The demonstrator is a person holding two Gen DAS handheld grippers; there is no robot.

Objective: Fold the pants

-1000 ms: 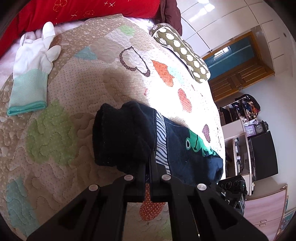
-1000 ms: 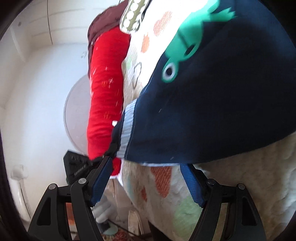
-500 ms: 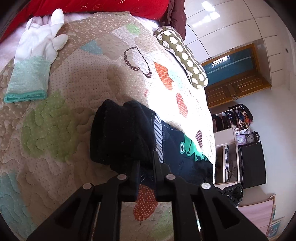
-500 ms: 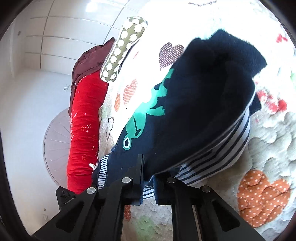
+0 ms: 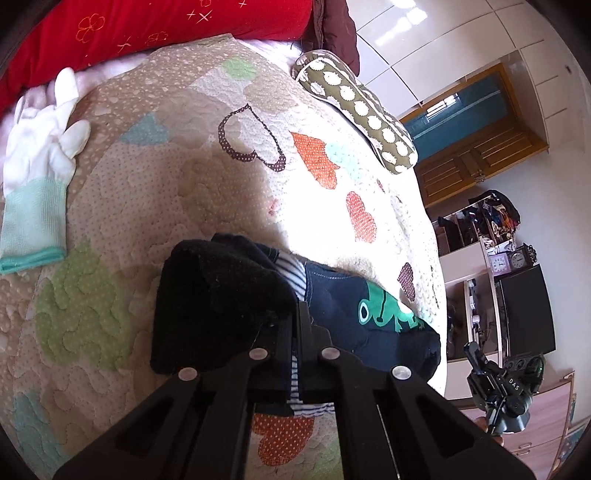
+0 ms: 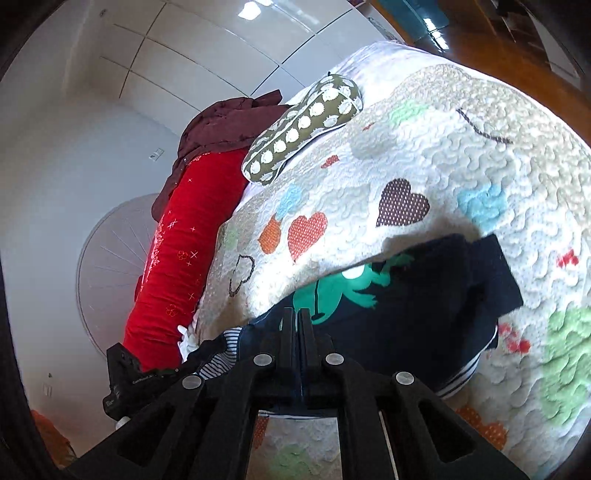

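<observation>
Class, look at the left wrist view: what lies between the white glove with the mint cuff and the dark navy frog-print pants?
Only bare heart-patterned quilt separates the white glove from the navy pants, as the left wrist view shows.

Two close wrist views angled down over the quilt (image 5: 207,192), both sharing the pants (image 6: 406,314).

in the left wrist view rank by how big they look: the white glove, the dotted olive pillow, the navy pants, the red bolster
1. navy pants, though they lie nearest the camera
2. red bolster, partly cut off by the frame
3. and 4. white glove and dotted olive pillow look about alike; no ranking between them
</observation>
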